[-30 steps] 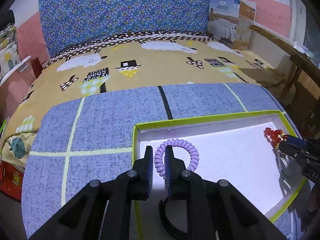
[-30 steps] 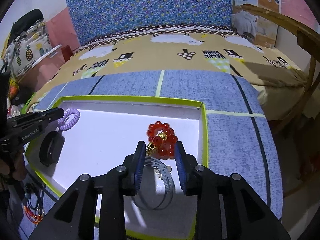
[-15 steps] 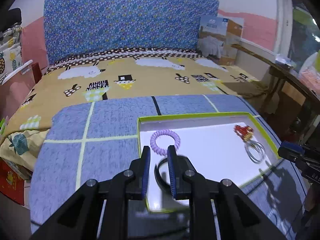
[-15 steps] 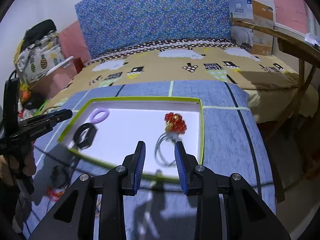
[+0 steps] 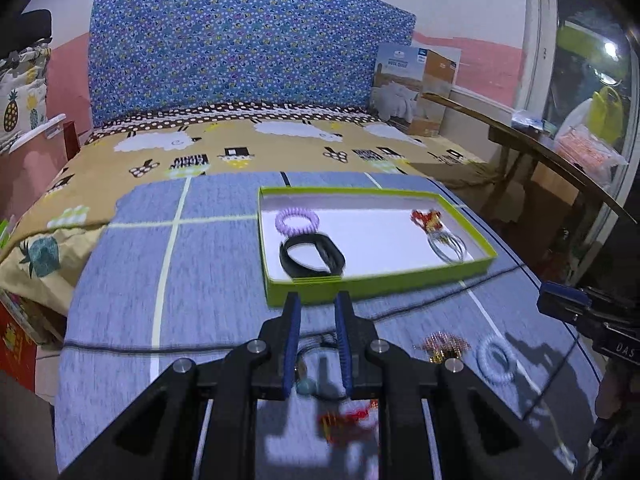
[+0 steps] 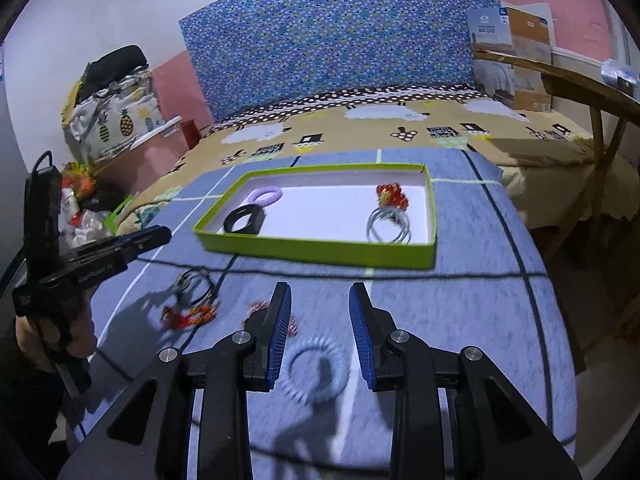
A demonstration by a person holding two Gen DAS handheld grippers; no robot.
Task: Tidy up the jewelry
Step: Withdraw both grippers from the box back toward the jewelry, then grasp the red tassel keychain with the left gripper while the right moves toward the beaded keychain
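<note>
A green-rimmed white tray (image 5: 376, 285) (image 6: 320, 247) on the blue blanket holds a purple coil hair tie (image 5: 297, 221) (image 6: 264, 195), a black band (image 5: 312, 255) (image 6: 244, 220), a red bead bracelet (image 5: 426, 218) (image 6: 392, 196) and silver bangles (image 5: 447, 245) (image 6: 389, 225). My left gripper (image 5: 318, 304) is open and empty, in front of the tray. My right gripper (image 6: 320, 294) is open and empty above a pale blue coil tie (image 6: 314, 372) (image 5: 496, 360). Loose red-gold pieces (image 6: 188, 314) (image 5: 442, 346) and a dark cord necklace (image 6: 194, 282) lie on the blanket.
The blanket (image 5: 132, 280) covers a bed with a blue patterned headboard (image 5: 248, 52). A cardboard box (image 5: 416, 88) stands at the back right. A wooden table (image 5: 552, 152) is to the right. Bags (image 6: 112, 120) are piled at the left.
Both grippers have pulled back and up from the tray, empty. The purple tie and red bracelet stay in the tray. The loose jewelry on the blanket has come into view.
</note>
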